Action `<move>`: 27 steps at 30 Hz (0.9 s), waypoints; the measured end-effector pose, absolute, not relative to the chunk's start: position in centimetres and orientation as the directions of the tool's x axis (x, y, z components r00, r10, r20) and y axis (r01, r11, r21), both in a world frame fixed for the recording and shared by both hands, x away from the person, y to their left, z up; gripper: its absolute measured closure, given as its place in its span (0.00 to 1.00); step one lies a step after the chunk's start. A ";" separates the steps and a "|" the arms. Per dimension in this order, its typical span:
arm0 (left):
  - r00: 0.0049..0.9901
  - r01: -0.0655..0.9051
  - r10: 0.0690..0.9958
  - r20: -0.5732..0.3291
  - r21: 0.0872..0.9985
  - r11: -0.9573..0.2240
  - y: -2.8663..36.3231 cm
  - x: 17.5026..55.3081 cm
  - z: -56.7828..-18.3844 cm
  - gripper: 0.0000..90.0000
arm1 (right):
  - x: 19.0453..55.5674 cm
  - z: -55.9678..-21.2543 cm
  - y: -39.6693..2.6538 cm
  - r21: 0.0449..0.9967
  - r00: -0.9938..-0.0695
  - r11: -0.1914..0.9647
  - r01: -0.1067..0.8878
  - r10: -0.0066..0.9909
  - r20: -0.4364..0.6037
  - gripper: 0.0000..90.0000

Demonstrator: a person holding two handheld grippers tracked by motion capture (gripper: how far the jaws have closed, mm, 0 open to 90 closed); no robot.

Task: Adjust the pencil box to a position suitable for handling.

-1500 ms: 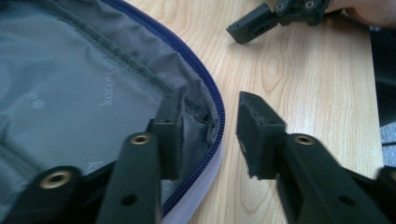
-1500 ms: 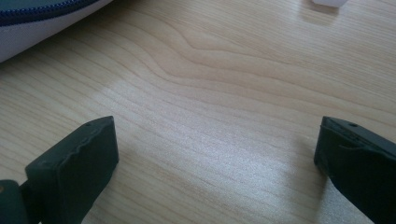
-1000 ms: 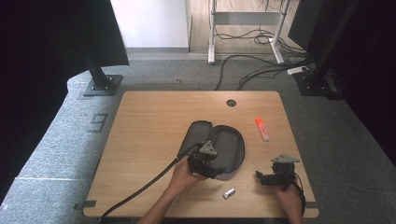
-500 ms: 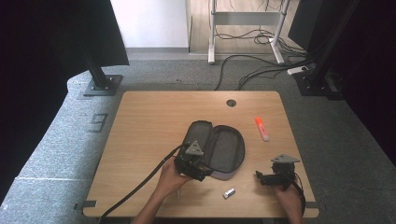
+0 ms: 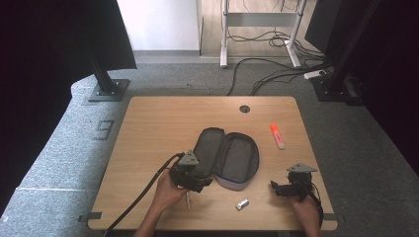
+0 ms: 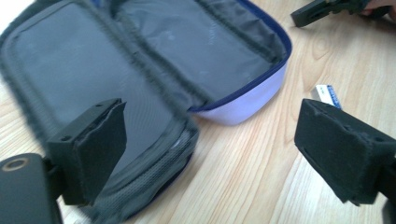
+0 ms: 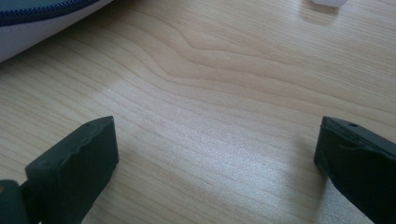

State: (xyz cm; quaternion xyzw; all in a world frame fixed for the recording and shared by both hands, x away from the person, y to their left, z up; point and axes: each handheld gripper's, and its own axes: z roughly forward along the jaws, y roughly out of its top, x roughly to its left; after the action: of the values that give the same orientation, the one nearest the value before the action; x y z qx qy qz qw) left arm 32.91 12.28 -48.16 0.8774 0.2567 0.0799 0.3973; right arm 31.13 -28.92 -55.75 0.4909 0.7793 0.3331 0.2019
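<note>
While the left gripper hovered near the worktop's front edge, its jaws had just been opening and held nothing. Just beyond lay the open pencil case (mid-worktop). A small eraser lay between it and the right gripper, also agape, and an orange highlighter rested near the right edge.

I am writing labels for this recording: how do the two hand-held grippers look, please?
Both grippers, left and right, are black, each with a grey three-cornered plate on top. Their jaws are blocky with dark foam-like pads. A black cable trails from the left gripper. The forearms are bare, without sleeves.
</note>
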 end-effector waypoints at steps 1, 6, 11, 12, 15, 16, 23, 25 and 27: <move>0.852 0.387 0.520 -0.056 0.737 -0.554 12.7 32.8 -48.2 0.08 | 31.1 -55.8 -28.9 0.718 -0.436 0.296 0.631 0.900 0.013 0.00; 0.828 0.411 0.557 -0.067 0.747 -0.522 14.6 32.4 -48.2 0.03 | 31.1 -55.8 -28.9 0.718 -0.436 0.296 0.630 0.900 0.012 0.00; 0.800 0.441 0.593 -0.085 0.754 -0.487 17.0 32.0 -48.3 0.00 | 31.1 -55.7 -28.9 0.717 -0.436 0.296 0.631 0.900 0.013 0.00; 0.800 0.441 0.593 -0.085 0.754 -0.487 17.0 32.0 -48.3 0.00 | 31.1 -55.7 -28.9 0.717 -0.436 0.296 0.631 0.900 0.013 0.00; 0.792 0.448 0.604 -0.090 0.757 -0.475 18.0 31.9 -48.6 0.00 | 31.1 -55.7 -28.9 0.717 -0.436 0.296 0.631 0.900 0.012 0.00; 0.789 0.450 0.608 -0.090 0.758 -0.472 18.3 31.9 -48.7 0.00 | 31.1 -55.7 -28.9 0.717 -0.436 0.296 0.631 0.900 0.012 0.00; 0.784 0.463 0.607 -0.129 0.773 -0.434 20.3 31.8 -49.9 0.00 | 31.1 -55.8 -28.9 0.718 -0.436 0.296 0.630 0.900 0.012 0.00; 0.774 0.469 0.622 -0.121 0.769 -0.434 20.8 31.7 -50.3 0.00 | 31.1 -55.8 -28.9 0.718 -0.436 0.295 0.631 0.900 0.013 0.00; 0.764 0.474 0.636 -0.109 0.764 -0.438 21.3 31.6 -50.7 0.00 | 31.1 -55.8 -28.9 0.718 -0.436 0.296 0.631 0.900 0.012 0.00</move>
State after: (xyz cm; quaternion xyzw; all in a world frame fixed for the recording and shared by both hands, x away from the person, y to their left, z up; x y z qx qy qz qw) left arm 31.60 21.30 -50.74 0.8424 0.3295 0.0979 0.4151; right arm 31.13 -28.91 -55.75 0.4911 0.7791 0.3332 0.2021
